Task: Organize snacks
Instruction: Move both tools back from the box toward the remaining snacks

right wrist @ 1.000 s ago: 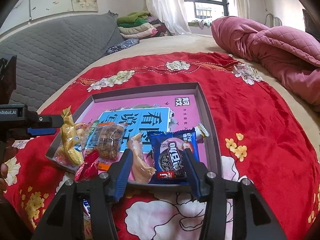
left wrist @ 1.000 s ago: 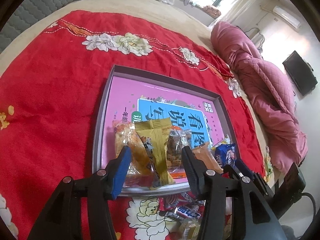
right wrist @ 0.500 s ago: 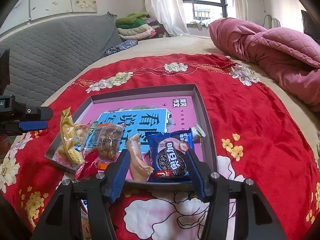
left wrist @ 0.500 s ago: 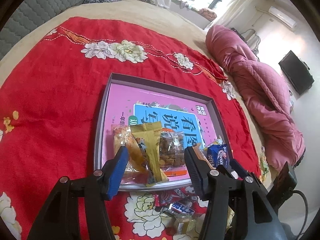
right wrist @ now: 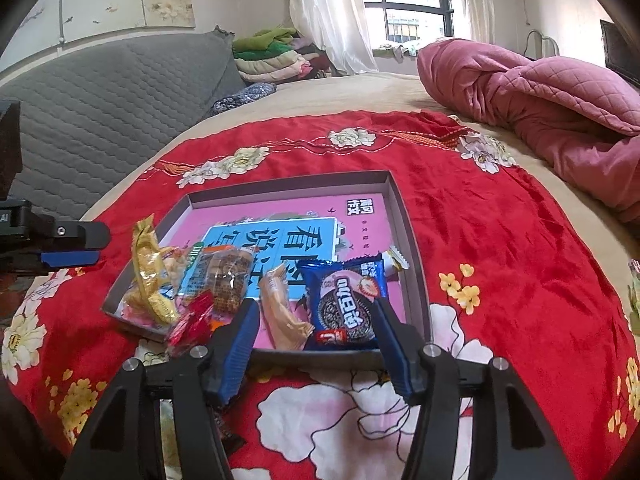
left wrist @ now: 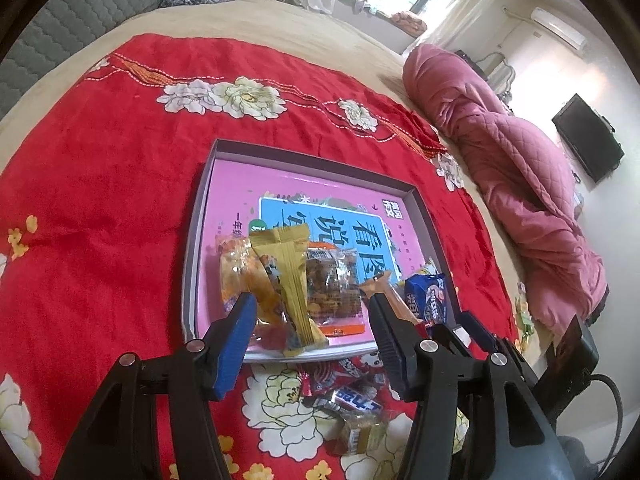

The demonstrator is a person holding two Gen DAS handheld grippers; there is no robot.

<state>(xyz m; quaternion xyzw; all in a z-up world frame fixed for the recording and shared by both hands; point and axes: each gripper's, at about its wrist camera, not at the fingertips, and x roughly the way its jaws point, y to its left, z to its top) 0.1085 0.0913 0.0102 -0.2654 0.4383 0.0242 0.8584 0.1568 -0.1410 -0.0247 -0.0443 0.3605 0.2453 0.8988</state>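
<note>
A shallow grey box lid (left wrist: 200,184) (right wrist: 404,216) with a pink and blue printed floor lies on the red flowered cloth. Along its near edge lie several snacks: a yellow packet (left wrist: 290,276) (right wrist: 150,276), a clear cookie pack (left wrist: 332,284) (right wrist: 228,276), a tan packet (right wrist: 282,312) and a blue Oreo pack (left wrist: 426,298) (right wrist: 346,300). My left gripper (left wrist: 312,336) is open and empty, above the lid's near edge. My right gripper (right wrist: 316,340) is open and empty, just short of the Oreo pack. Loose wrapped sweets (left wrist: 352,396) lie on the cloth outside the lid.
A red flowered cloth (left wrist: 100,200) (right wrist: 500,240) covers the beige bed. A pink quilt (left wrist: 520,168) (right wrist: 540,92) is piled at the right. A grey padded headboard (right wrist: 100,92) stands at the left. The other gripper shows at the left edge (right wrist: 60,244).
Both grippers have pulled back and up from the lid, so the snacks look smaller and further away. Both stay open and empty.
</note>
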